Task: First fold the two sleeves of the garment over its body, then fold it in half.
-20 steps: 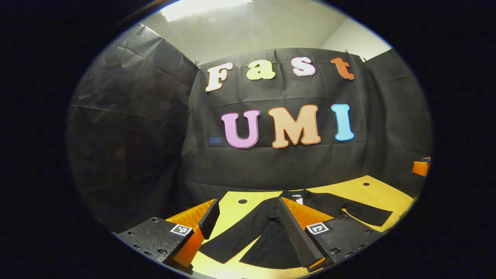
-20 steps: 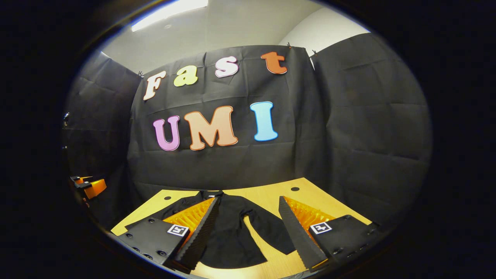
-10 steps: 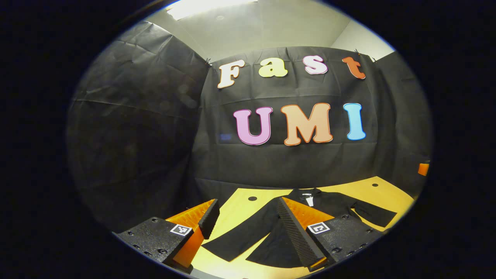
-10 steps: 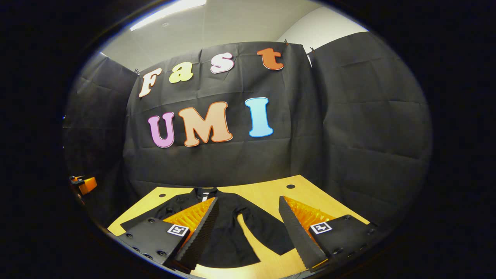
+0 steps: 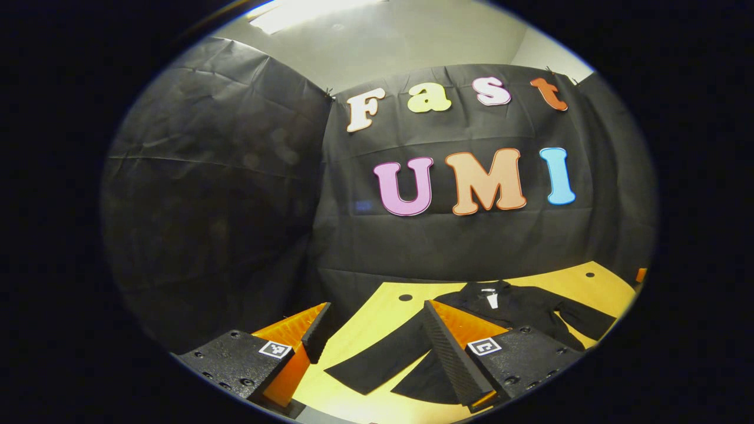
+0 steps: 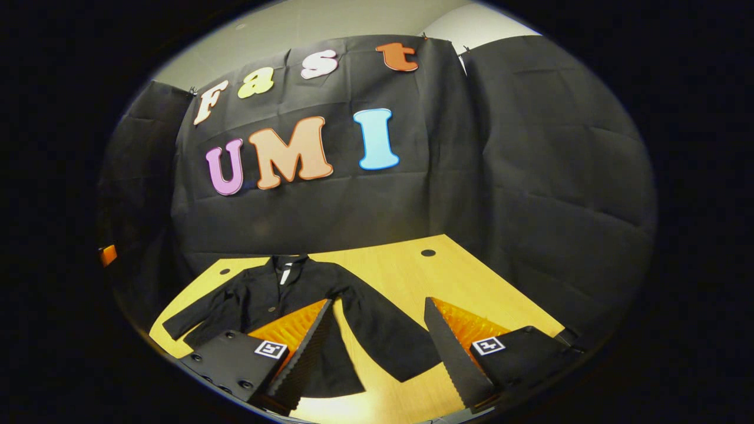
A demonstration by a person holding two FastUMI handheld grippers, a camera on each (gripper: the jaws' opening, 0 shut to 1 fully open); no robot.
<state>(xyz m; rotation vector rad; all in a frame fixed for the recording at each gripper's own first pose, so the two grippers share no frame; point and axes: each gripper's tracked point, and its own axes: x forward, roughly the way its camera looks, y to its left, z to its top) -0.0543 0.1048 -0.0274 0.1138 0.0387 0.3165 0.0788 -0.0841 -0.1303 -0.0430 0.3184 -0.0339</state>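
Garment (image 6: 283,294) flat, sleeves spread

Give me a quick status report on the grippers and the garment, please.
Left gripper open, above table. Right gripper open, holding nothing. Black garment flat on table, both sleeves spread out, no fold made. Nothing in the way.

Both views look from the near edge toward the back wall, apparently close above the surface (image 5: 377,318), sharing the spread garment (image 6: 277,297).
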